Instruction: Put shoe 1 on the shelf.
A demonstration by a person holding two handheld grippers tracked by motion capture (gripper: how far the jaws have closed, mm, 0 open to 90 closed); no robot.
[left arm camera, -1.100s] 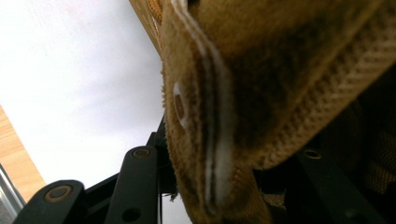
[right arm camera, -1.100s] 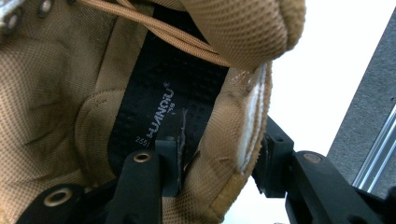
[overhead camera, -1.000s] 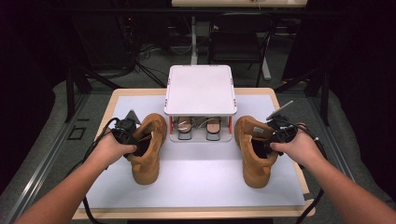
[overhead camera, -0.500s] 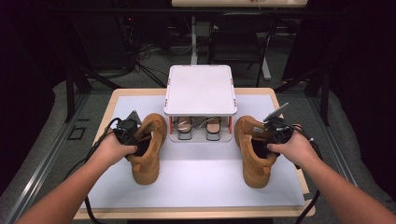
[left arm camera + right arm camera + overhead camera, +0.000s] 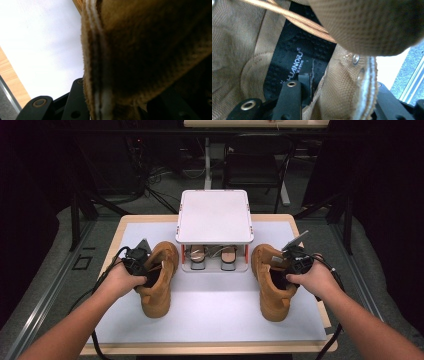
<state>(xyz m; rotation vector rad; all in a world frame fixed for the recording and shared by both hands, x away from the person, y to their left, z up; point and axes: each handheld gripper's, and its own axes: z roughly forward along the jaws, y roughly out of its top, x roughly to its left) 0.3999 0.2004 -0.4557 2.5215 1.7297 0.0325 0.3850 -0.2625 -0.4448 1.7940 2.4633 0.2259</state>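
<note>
Overhead, I saw both tan boots on the white mat [image 5: 215, 312], flanking the shoe rack [image 5: 214, 217]. My right gripper [image 5: 332, 100] view alone revealed the right boot's [image 5: 272, 282] black insole [image 5: 294, 65]. Both grippers' jaws had just been closing, each straddling a boot's collar; the left gripper [image 5: 110, 105] seemingly clamped the left boot [image 5: 159, 280].

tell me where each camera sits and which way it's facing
High view: above the person's side, looking forward and down on the table; forearms, left gripper, right gripper, both tan boots.
Left gripper view: on the left gripper, facing the left boot collar wall; jaws straddle it.
Right gripper view: inside the right boot; jaws straddle its side wall.
Shared: each boot with the high view.
</note>
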